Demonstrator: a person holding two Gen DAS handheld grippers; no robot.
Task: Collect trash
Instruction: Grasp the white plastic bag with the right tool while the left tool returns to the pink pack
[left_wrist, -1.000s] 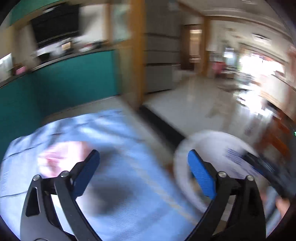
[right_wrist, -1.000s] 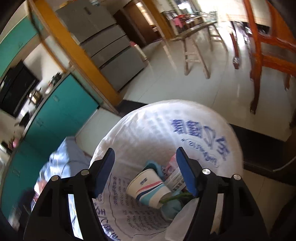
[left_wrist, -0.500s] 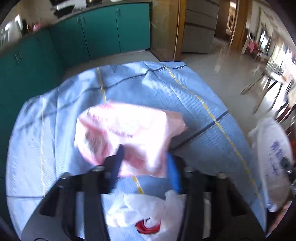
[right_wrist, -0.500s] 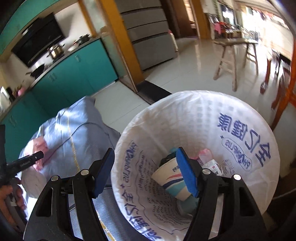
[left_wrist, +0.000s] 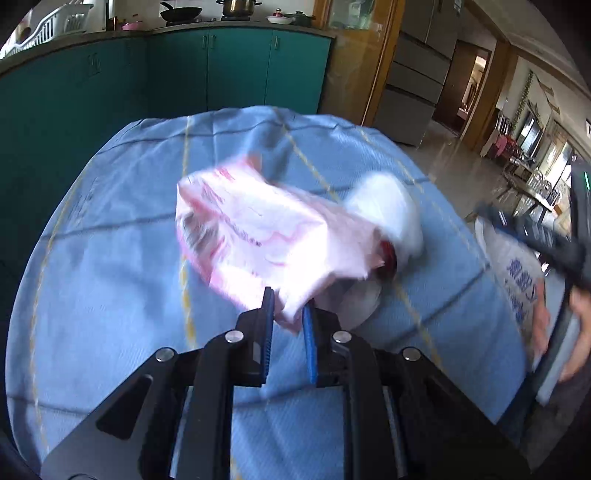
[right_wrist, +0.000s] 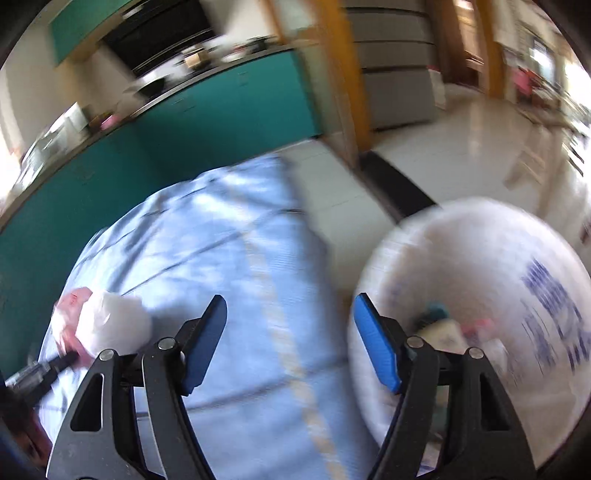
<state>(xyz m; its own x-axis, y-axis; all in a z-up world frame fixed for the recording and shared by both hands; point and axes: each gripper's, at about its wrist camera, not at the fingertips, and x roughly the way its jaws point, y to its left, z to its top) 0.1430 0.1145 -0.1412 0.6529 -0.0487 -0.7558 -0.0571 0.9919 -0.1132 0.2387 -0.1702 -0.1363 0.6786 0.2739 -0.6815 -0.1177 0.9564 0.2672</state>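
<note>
My right-hand camera gives me the only look inside the white trash bag (right_wrist: 480, 258): its mouth gapes beside the right edge of the blue checked cloth (right_wrist: 229, 258), and at the bottom I make out a paper cup (right_wrist: 445, 332), something teal (right_wrist: 436, 308) and a pink scrap (right_wrist: 480, 325), all blurred. The bag carries blue printed characters on its inner wall.

My left gripper (left_wrist: 288, 306) points steeply down at the cloth, its blue pads drawn narrow and pinching the near corner of a pink-printed plastic wrapper (left_wrist: 258, 236). The wrapper fans up and away from the pads, over the middle of the cloth. Just behind it sits a crumpled white plastic bag (left_wrist: 388, 206) with something red (left_wrist: 388, 258) showing at its lower edge.

My right gripper (right_wrist: 290, 321) tilts down too, its jaws standing wide and easing wider, with nothing between them but cloth and the bag's rim below.

The left view shows what the right cannot: the pinch itself, and at the far right edge a hand (left_wrist: 576, 332) on the other tool's dark body, with the trash bag only as a printed sliver. The right view catches the pink wrapper and white bag small at the cloth's left edge.
</note>
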